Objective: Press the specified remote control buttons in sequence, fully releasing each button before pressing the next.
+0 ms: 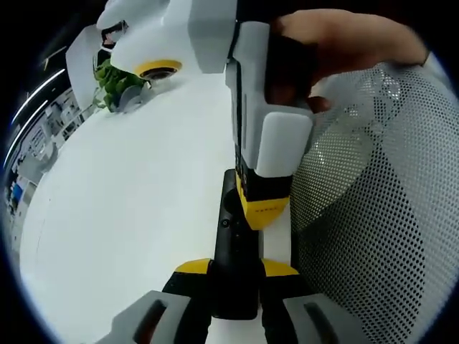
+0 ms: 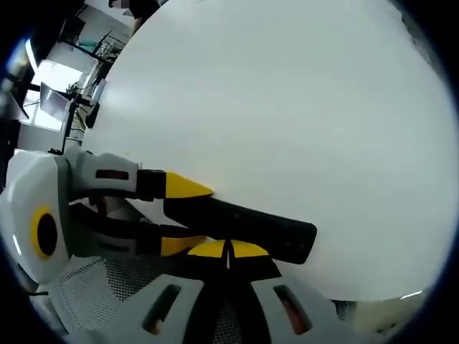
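A black remote control (image 1: 231, 240) lies lengthwise on the white table (image 1: 136, 208), its near end clamped between the yellow-tipped jaws of my left gripper (image 1: 235, 271). My right gripper (image 1: 263, 208), held by a hand (image 1: 337, 39), comes down from above with its yellow tip on the remote's upper face. In the right gripper view the remote (image 2: 269, 228) runs across the table (image 2: 287, 107) near its edge. My right gripper (image 2: 228, 251) is shut, tips together against the remote's side. The left gripper (image 2: 185, 215) holds the remote's left end from the left.
A white mesh chair back (image 1: 387, 215) stands close on the right of the left gripper view and shows below the table edge (image 2: 93, 287). A green plant (image 1: 115, 82) sits at the table's far end. Office desks lie beyond.
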`<state>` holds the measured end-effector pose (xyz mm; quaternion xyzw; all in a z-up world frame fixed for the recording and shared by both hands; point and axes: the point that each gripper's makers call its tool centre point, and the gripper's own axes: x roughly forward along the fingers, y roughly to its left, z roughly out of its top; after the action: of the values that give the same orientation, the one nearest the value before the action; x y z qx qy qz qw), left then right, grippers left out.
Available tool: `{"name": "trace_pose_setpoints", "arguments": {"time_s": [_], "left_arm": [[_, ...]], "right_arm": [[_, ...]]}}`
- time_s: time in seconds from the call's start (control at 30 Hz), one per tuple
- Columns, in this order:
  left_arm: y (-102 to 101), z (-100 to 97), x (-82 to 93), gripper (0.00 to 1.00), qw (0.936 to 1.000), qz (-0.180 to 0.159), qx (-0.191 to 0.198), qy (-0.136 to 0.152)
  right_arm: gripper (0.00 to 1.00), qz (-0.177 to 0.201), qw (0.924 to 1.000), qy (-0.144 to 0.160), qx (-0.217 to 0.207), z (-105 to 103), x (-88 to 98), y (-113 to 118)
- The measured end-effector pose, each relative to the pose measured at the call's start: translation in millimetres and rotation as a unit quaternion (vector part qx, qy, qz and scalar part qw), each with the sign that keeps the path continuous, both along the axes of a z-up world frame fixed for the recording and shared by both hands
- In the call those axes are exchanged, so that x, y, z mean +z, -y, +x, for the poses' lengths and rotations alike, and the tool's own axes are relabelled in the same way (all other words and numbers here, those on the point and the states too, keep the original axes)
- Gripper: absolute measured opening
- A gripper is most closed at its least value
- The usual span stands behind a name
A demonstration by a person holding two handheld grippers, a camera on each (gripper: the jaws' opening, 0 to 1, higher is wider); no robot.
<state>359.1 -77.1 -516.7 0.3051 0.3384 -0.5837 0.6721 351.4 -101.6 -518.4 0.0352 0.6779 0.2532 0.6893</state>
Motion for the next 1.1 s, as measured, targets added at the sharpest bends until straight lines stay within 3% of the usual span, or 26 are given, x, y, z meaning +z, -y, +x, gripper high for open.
{"name": "trace_pose_setpoints", "arguments": {"time_s": [0.5, 1.1], "left_arm": [[0.1, 0.0, -0.3, 0.25, 1.0000, -0.003, 0.007, -0.005], [0.1, 0.1, -0.4, 0.25, 1.0000, -0.003, 0.003, -0.002]], "right_arm": [[0.00, 0.016, 0.9994, -0.014, -0.027, -2.1, 3.6, 0.8], [0.00, 0.003, 0.9999, 0.008, -0.008, -0.8, 1.9, -0.7]]}}
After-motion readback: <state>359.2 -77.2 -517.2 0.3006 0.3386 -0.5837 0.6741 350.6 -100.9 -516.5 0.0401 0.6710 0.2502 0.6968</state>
